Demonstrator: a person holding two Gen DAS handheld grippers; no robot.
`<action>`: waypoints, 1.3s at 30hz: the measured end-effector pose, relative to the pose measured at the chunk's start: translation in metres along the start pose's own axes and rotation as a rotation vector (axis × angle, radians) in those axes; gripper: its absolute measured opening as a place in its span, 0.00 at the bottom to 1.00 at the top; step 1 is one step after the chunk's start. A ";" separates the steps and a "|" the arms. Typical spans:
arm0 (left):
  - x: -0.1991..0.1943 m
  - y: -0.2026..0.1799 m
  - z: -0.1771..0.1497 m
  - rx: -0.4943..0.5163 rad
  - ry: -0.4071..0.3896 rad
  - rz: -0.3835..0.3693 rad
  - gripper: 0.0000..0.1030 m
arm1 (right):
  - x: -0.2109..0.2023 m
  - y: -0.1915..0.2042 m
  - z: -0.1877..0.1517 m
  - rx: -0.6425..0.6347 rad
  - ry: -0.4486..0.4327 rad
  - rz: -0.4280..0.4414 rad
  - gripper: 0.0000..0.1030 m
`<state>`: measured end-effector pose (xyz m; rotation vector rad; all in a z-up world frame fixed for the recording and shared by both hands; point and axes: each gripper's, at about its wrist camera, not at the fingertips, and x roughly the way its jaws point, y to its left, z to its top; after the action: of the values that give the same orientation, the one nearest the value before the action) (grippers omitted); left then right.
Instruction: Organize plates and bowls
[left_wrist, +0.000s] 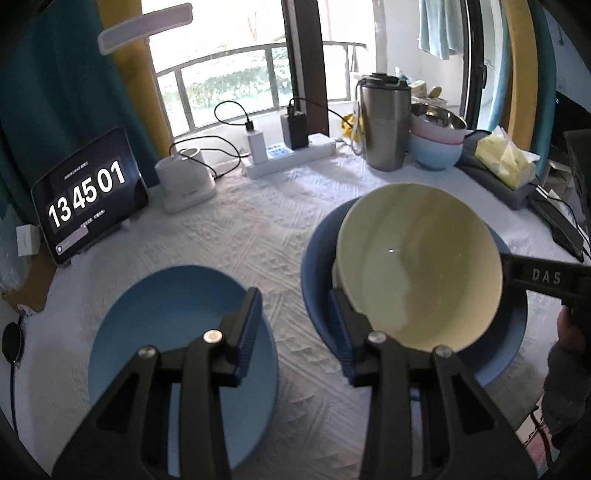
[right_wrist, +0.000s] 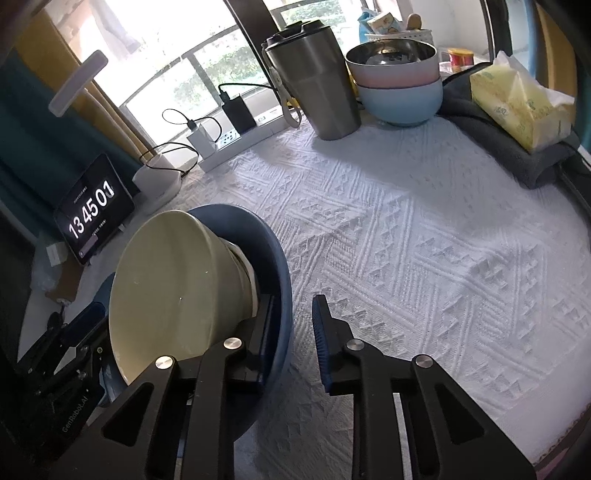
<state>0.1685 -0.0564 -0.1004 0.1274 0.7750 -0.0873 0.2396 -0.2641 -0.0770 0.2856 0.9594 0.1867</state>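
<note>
A pale yellow bowl (left_wrist: 417, 266) sits tilted inside a dark blue plate (left_wrist: 317, 273) on the white cloth. A light blue plate (left_wrist: 162, 317) lies flat to its left. My left gripper (left_wrist: 295, 325) is open above the gap between the two plates, its right finger close to the bowl's rim. In the right wrist view the yellow bowl (right_wrist: 173, 284) leans in the dark blue plate (right_wrist: 273, 266). My right gripper (right_wrist: 291, 332) is open, its jaws astride the dark blue plate's rim, the left finger inside beside the bowl.
At the back stand a steel tumbler (left_wrist: 384, 125), stacked pink and blue bowls (left_wrist: 436, 144), a tissue pack (left_wrist: 506, 158), a power strip with chargers (left_wrist: 291, 147), a white device (left_wrist: 184, 181) and a tablet clock (left_wrist: 88, 195). White cloth (right_wrist: 424, 240) spreads to the right.
</note>
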 end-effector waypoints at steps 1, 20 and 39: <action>0.000 0.000 0.000 0.006 -0.005 0.002 0.37 | 0.000 0.001 0.000 -0.004 -0.003 0.000 0.22; 0.015 0.017 0.009 -0.160 0.088 -0.220 0.12 | 0.001 0.009 0.002 -0.064 0.013 -0.024 0.11; 0.005 0.008 0.007 -0.163 0.073 -0.232 0.10 | -0.009 0.008 -0.002 -0.034 0.017 -0.076 0.10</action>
<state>0.1778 -0.0495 -0.0988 -0.1152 0.8643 -0.2393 0.2327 -0.2590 -0.0686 0.2164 0.9813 0.1356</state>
